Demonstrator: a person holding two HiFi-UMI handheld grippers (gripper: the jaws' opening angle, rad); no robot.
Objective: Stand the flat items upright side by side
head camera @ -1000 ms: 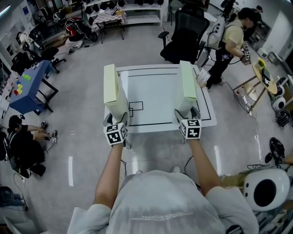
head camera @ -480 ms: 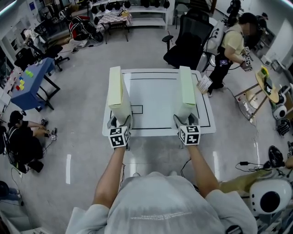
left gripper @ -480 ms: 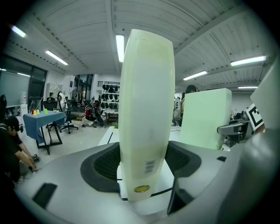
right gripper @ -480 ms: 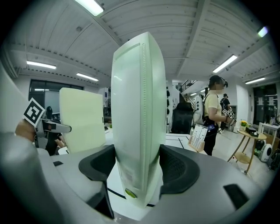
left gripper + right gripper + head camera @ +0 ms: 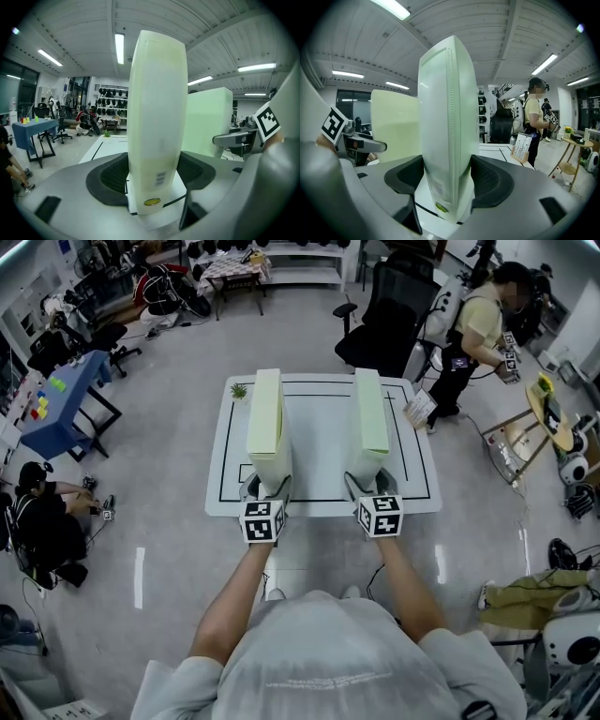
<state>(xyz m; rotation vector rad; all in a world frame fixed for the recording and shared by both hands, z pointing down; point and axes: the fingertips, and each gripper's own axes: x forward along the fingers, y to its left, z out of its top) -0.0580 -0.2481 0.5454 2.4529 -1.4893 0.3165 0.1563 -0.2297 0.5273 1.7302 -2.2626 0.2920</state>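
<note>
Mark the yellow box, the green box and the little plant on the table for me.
yellow box point(image 5: 265, 413): head view, middle of its top edge.
green box point(image 5: 370, 409): head view, middle of its top edge.
plant point(image 5: 238, 390): head view, its leaves.

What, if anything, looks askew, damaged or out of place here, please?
Nothing stands out. The yellowish box, clamped in the left gripper, and the greenish box, in the right gripper, stand upright, apart and parallel over the table; both pairs of jaws have just closed tighter. No dents or spills show.
</note>
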